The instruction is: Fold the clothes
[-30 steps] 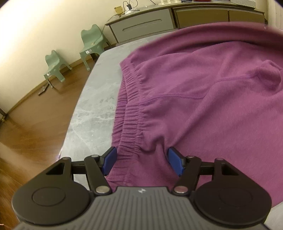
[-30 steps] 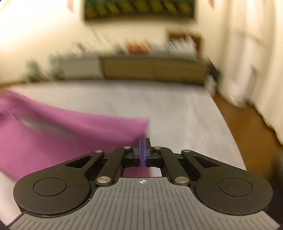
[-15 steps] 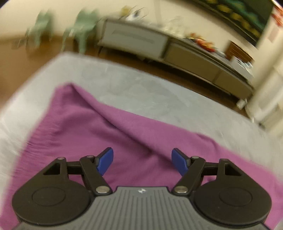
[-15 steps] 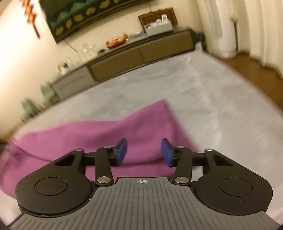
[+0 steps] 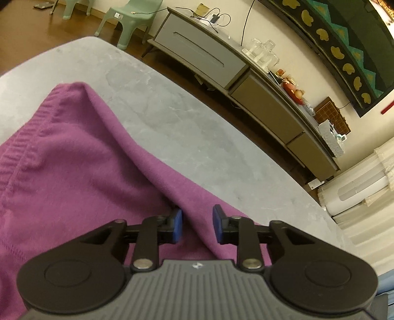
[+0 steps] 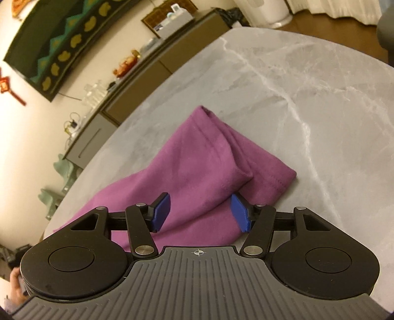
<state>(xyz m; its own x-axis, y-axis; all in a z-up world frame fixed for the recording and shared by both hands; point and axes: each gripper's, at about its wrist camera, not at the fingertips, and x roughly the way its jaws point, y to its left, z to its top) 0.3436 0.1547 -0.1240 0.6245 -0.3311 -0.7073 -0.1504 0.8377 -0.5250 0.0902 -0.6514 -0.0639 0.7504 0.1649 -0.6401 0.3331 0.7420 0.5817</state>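
Purple trousers (image 5: pixel 73 167) between both tools' jaws

Beyond your grey marble table (image 5: pixel 172 118) you have a long low sideboard (image 5: pixel 266 103) against the wall, glass jars (image 5: pixel 261 51) on top, green plastic chairs (image 5: pixel 128 19) nearby, and a white appliance (image 5: pixel 357 192).

I can read no words or numbers anywhere; a small sticker on the green stool (image 5: pixel 130 17) may carry print, but it is too tiny.
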